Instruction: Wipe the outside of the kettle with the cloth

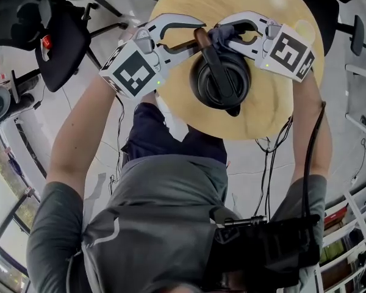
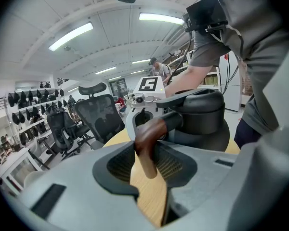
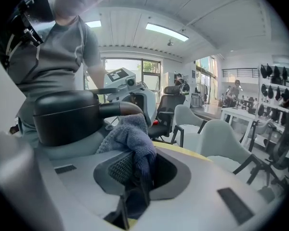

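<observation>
**Risks: kettle twisting on its handle, cloth slipping out**

Kettle (image 1: 219, 81) sits upright near the middle of the round wooden table (image 1: 268, 121), spout toward the near edge, wooden handle (image 1: 208, 54) arching over the lid to the far side. Left gripper (image 1: 194, 34) comes in from the left, its jaws clamped on the far end of that handle w/ the brown wood filling the gap between the pads. Right gripper (image 1: 227, 33) comes in from the right, closed on a blue-grey knit cloth (image 3: 132, 141). The cloth is bunched up against the handle root and seems to touch it.

What could go wrong, as I judge it:
- The hold is at the handle's tip only, so a hard sideways rub on the body could swing or tilt the kettle round that one point, or skid it across the smooth top
- The cloth is pinched by a small fold, most of it loose ahead of the jaws. Dragging it over the wall may pull it free, or bare jaw plastic scrapes the kettle instead
- Both grippers crowd the same far spot, nearly tip to tip, so a wide stroke could knock one into the other & loosen the handle grip
- The cloth sits high by the handle, so the lower wall & near side can easily get missed w/o turning the kettle
</observation>
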`<state>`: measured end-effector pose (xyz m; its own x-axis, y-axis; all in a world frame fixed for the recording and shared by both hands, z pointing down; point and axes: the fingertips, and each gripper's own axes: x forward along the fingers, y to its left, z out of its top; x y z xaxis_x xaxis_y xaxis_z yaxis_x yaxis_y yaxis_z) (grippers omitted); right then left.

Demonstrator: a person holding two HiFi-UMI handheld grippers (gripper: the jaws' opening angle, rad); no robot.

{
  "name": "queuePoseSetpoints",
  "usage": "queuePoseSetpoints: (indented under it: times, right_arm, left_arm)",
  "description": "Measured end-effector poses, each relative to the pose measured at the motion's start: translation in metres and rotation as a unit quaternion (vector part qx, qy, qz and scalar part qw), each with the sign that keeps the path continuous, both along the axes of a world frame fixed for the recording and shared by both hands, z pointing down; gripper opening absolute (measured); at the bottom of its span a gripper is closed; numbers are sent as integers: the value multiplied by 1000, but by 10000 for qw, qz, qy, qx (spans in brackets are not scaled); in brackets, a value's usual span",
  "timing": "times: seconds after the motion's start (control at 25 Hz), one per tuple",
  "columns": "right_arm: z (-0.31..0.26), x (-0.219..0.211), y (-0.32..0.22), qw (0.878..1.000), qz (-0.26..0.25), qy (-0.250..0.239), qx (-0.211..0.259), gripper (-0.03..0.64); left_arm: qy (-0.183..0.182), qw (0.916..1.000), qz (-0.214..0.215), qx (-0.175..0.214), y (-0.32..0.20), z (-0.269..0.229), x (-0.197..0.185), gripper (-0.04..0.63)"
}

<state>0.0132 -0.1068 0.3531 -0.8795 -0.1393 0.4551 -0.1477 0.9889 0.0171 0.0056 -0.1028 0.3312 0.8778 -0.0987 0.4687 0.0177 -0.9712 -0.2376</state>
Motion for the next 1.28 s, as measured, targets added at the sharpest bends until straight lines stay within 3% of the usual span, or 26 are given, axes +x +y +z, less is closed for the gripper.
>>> queuePoseSetpoints:
  times: [0.28, 0.48, 0.8, 0.92, 1.08, 1.28]
  right_arm:
    - [4, 26, -20, 9939, 902, -546, -331, 84]
    - [32, 9, -17, 9936, 627, -774, -540, 84]
    - [44, 3, 0, 9885, 1, -980, -1148, 84]
    - [45, 11, 3, 9877, 90, -1008, -1193, 84]
    - [44, 21, 9, 9879, 385, -1001, -1123, 83]
    - [43, 34, 14, 9850, 956, -1057, -971, 81]
  left_arm:
    - [-163, 9998, 10, -73, 0, 2, 0, 121]
    - [129, 9999, 76, -41, 1, -6, 8, 121]
    - [-11, 9998, 173, 33, -1, -7, 10, 120]
    - [-23, 10000, 7, -50, -2, -5, 7, 118]
    - [-216, 9966, -550, -568, -2, 5, -2, 117]
    - [-361, 9964, -542, -541, -2, 7, -6, 117]
